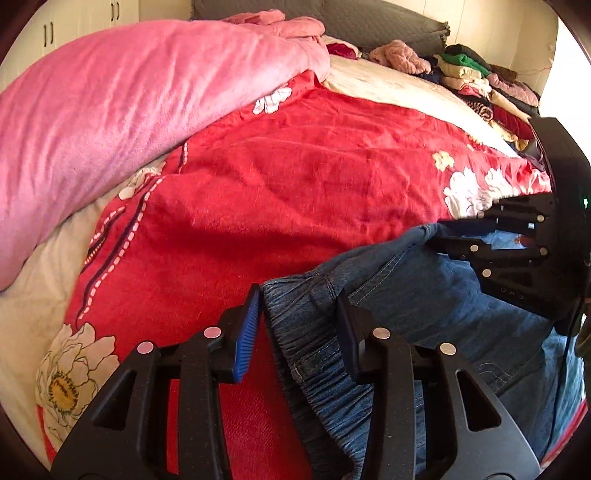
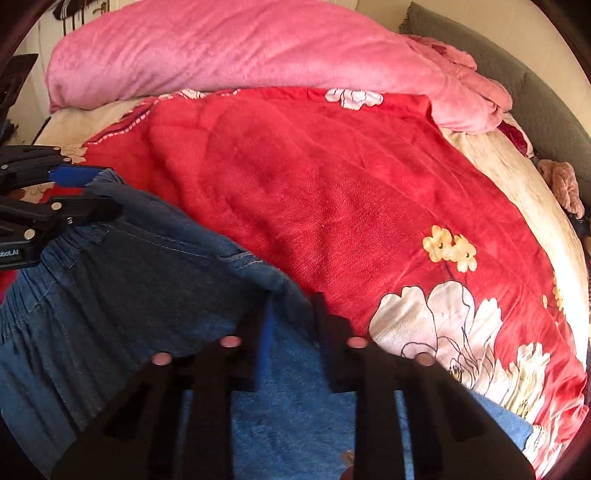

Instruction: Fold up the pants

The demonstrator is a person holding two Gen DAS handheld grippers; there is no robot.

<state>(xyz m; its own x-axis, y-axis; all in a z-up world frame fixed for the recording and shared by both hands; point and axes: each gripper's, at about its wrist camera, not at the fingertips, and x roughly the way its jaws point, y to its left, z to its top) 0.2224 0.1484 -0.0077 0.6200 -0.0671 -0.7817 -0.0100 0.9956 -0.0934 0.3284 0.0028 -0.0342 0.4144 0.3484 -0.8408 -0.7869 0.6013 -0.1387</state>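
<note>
Blue denim pants (image 1: 424,306) with an elastic waistband lie on the red flowered blanket (image 1: 295,166). My left gripper (image 1: 299,317) is open, its fingers on either side of the waistband's left corner. My right gripper (image 2: 291,325) is open too, its fingers straddling the waistband's right edge (image 2: 258,269). The right gripper also shows in the left wrist view (image 1: 443,232), at the far waistband corner. The left gripper shows in the right wrist view (image 2: 99,188), with denim between its fingers. The pant legs are out of view.
A rolled pink blanket (image 1: 129,103) lies along the bed's left side. A pile of folded clothes (image 1: 480,81) sits at the far right by a grey headboard (image 2: 535,85). White cupboards (image 1: 48,33) stand behind.
</note>
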